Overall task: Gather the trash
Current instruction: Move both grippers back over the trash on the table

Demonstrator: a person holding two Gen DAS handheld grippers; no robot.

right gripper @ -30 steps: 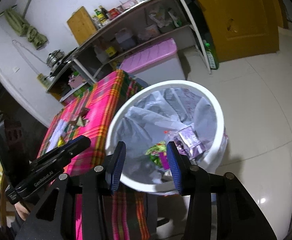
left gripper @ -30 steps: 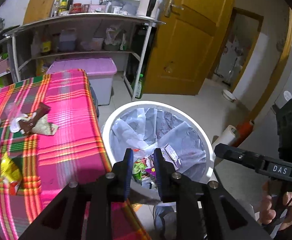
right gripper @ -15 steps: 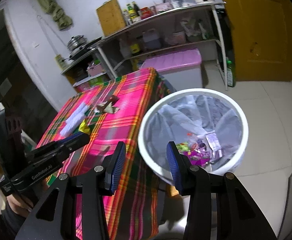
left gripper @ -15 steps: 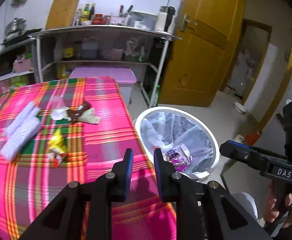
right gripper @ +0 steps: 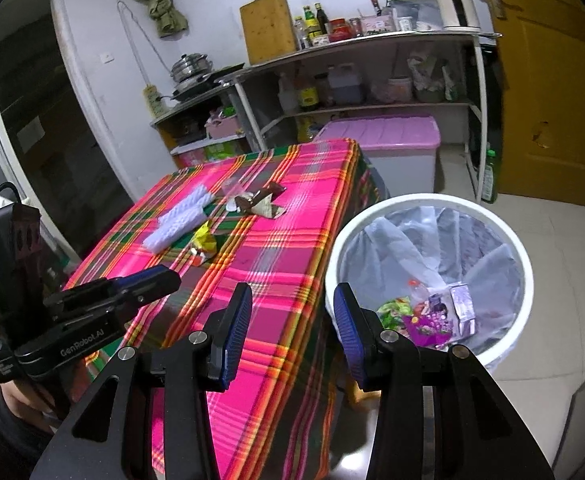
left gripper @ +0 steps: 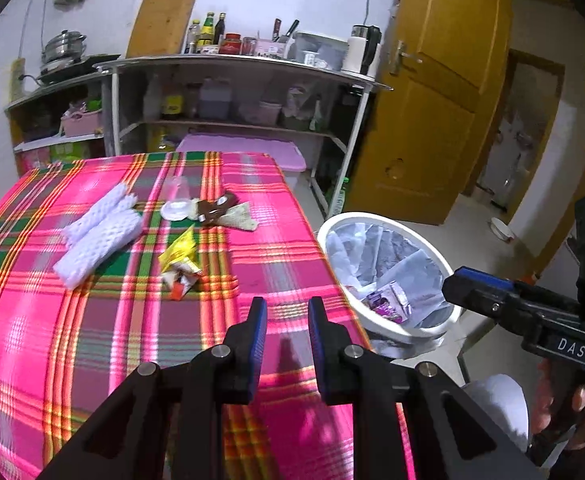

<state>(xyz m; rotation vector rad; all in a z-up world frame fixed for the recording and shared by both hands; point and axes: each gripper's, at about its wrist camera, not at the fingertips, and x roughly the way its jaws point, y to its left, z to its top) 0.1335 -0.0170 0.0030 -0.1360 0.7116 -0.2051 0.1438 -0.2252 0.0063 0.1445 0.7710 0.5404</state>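
Left gripper (left gripper: 287, 312): jaws narrowly parted, nothing between them, over the pink plaid tablecloth (left gripper: 92, 320).
Right gripper (right gripper: 290, 308): jaws wider apart, empty.
Yellow crumpled wrapper (left gripper: 178, 258): ahead of the left gripper, slightly left.
White foam netting (left gripper: 98, 236): farther left.
Brown wrapper (left gripper: 218, 210): beyond the yellow one.
White round bin (right gripper: 432, 208): just right of the right gripper, wrappers inside.

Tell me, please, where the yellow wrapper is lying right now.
The yellow wrapper lies on the pink plaid tablecloth, just right of the white foam netting and in front of the brown wrapper in the left wrist view.
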